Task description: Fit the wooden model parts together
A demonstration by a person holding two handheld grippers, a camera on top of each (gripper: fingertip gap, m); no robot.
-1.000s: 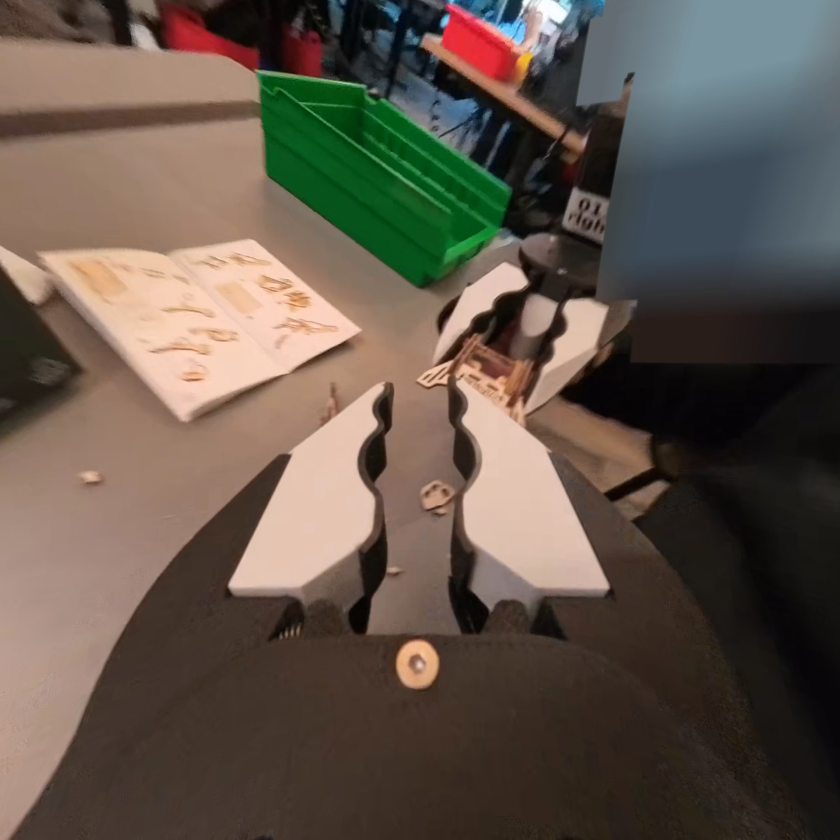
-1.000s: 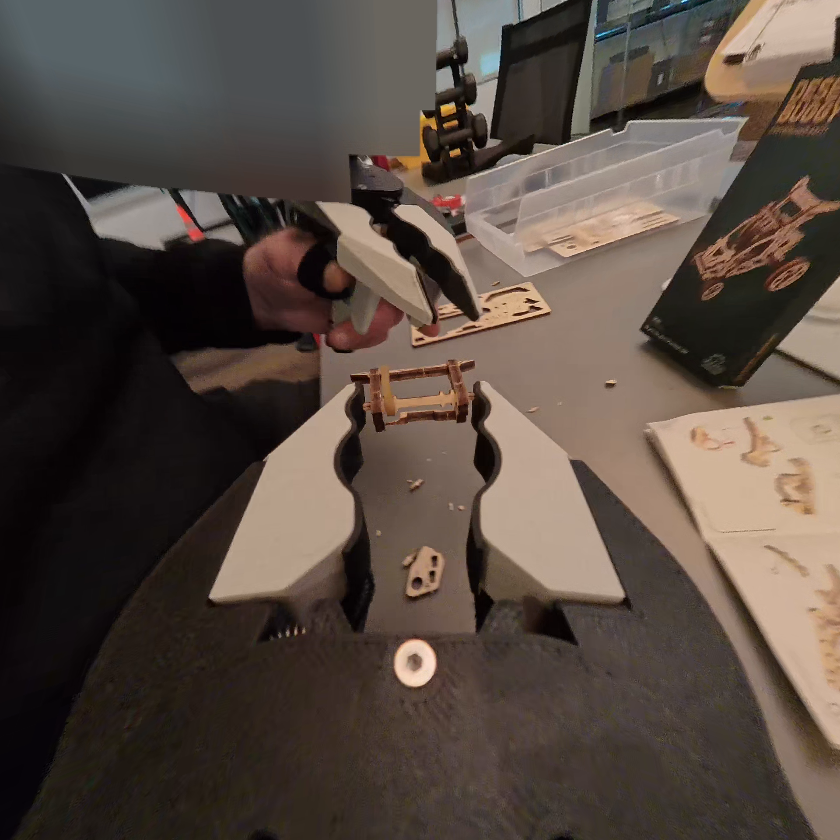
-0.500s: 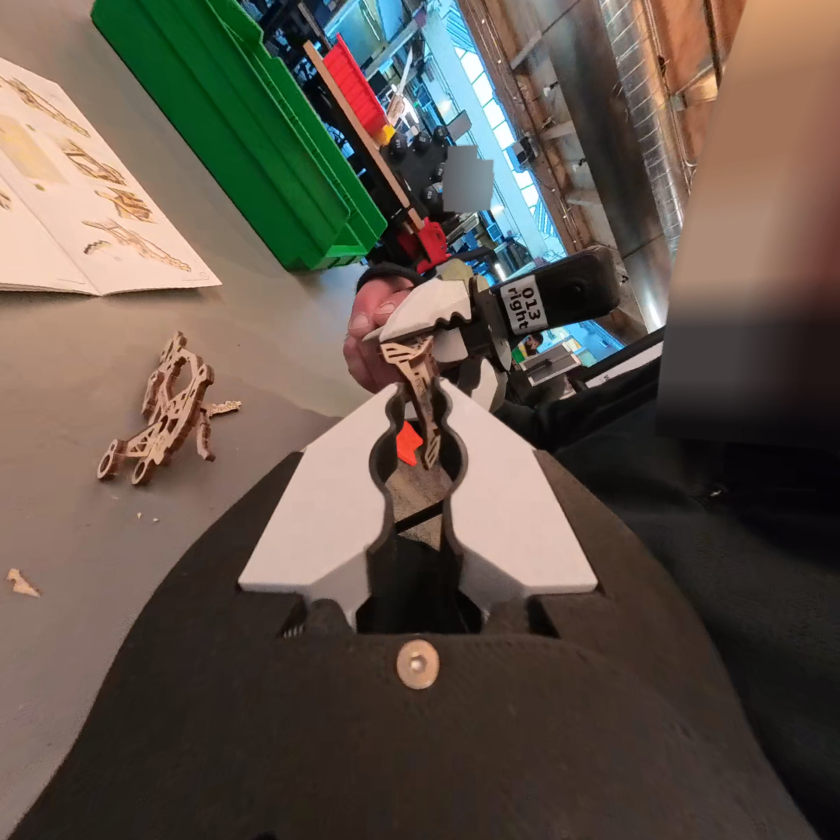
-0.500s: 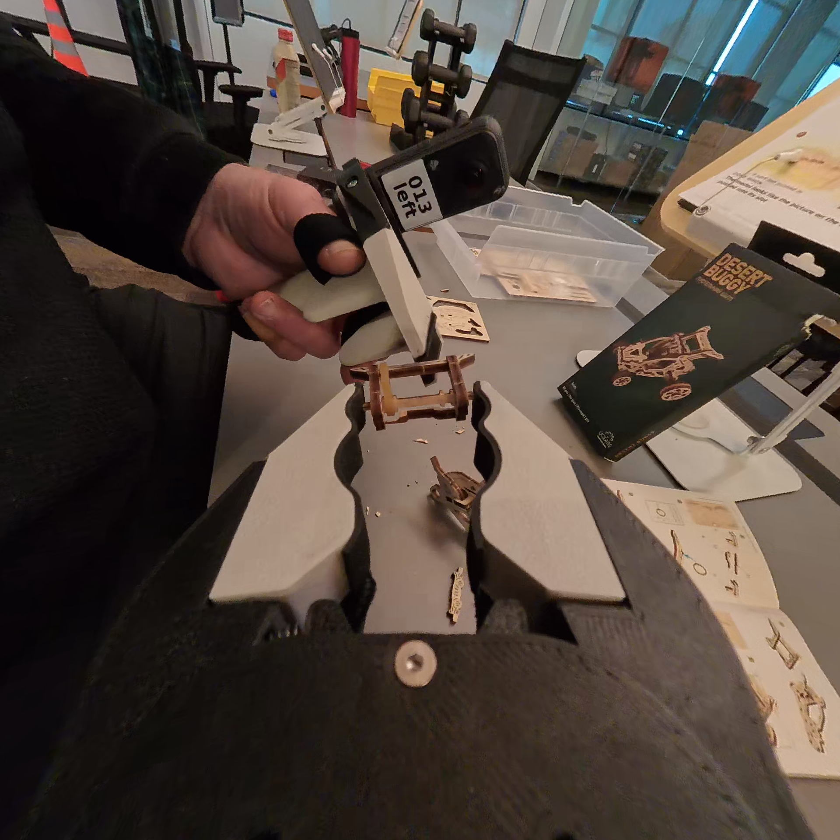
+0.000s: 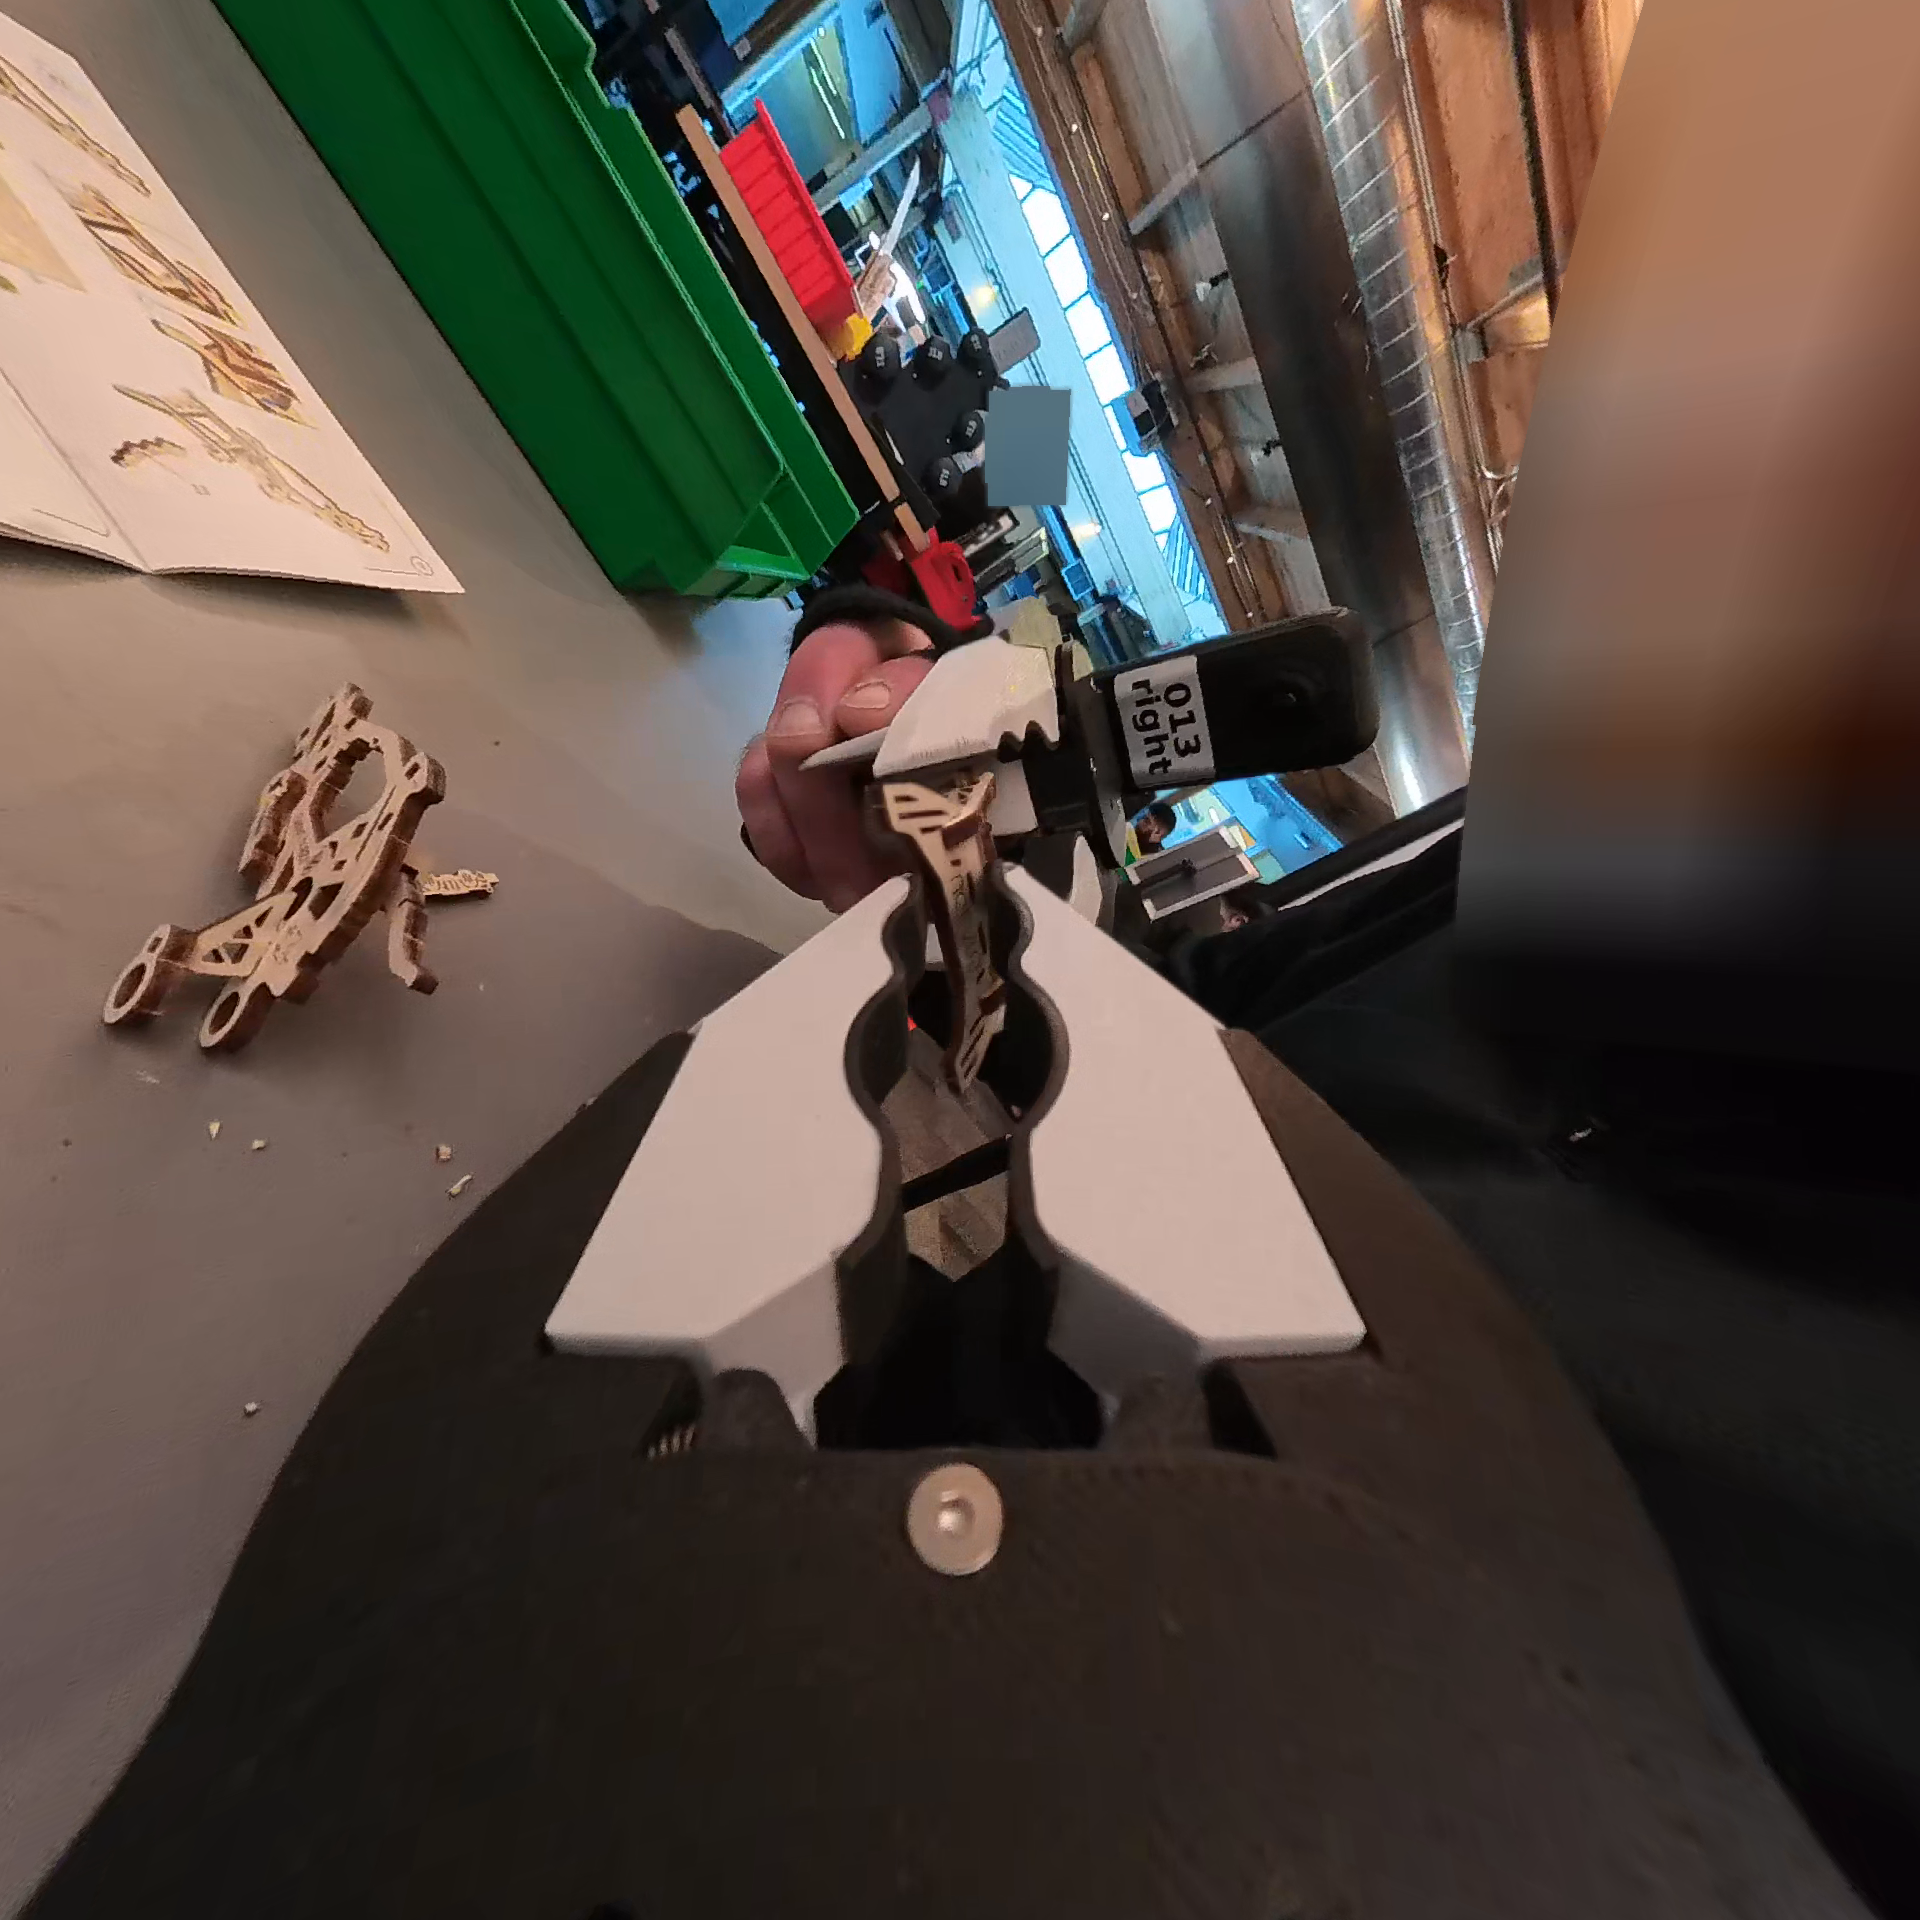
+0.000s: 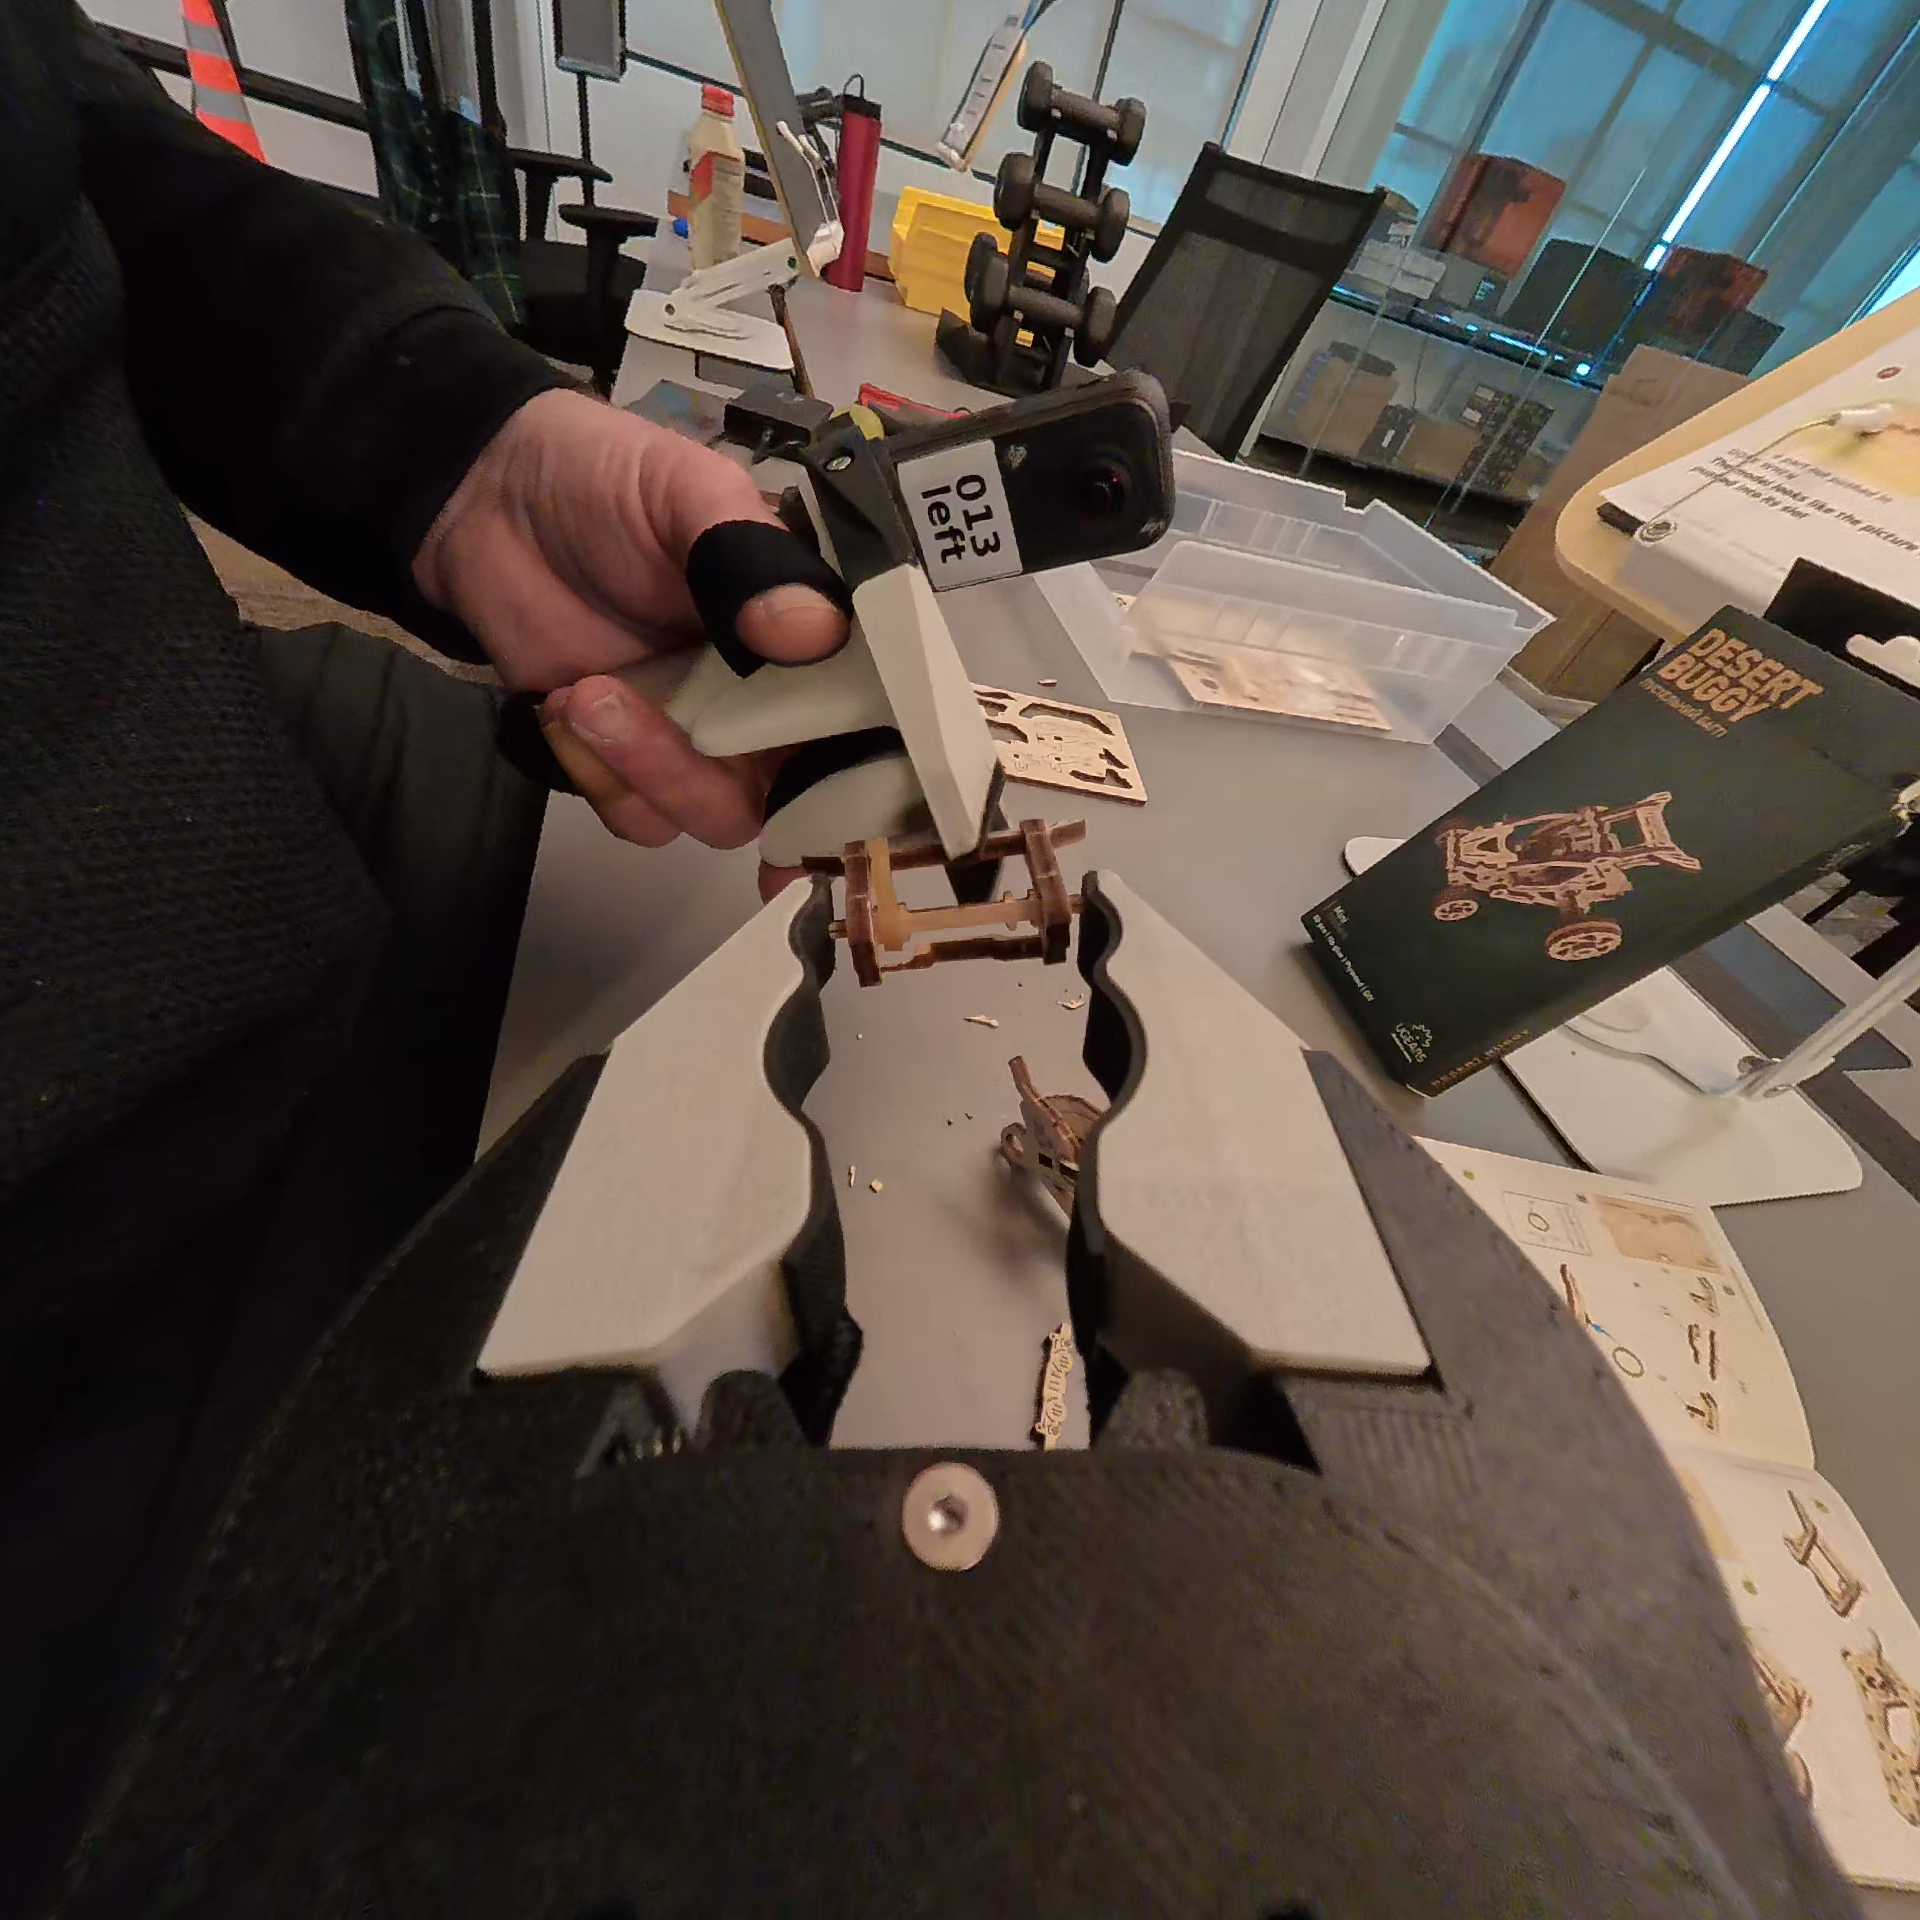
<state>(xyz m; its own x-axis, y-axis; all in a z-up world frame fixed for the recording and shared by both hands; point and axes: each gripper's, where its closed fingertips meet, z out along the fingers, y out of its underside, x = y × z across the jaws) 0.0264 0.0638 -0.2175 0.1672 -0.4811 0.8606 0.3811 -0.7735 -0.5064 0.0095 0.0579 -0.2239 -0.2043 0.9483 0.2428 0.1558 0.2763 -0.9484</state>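
My right gripper [image 6: 956,902] is shut on a small wooden frame [image 6: 935,923], held by its two side plates above the grey table [image 6: 1226,831]. My left gripper [image 5: 961,896] is shut on a flat wooden part [image 5: 961,966] that reaches up to the right gripper's fingers [image 5: 935,727]. In the right wrist view the left gripper [image 6: 961,831] comes down from above and its tips sit on the frame's top bar. A wooden chassis piece [image 5: 291,883] lies on the table; it also shows in the right wrist view [image 6: 1049,1132]. A small wooden strip [image 6: 1055,1392] lies beside it.
A green bin [image 5: 582,312] and an open booklet [image 5: 156,364] lie at the far left. A dark model box [image 6: 1590,862], a clear bin [image 6: 1320,623], a punched wooden sheet [image 6: 1060,743] and the booklet [image 6: 1683,1351] ring the work spot. Wood crumbs dot the table. Both grippers' tips are close together, under 4 cm apart.
A second ago my left gripper was open and low over the table. It has since shut on the flat part and risen to the frame. The right gripper keeps its hold.
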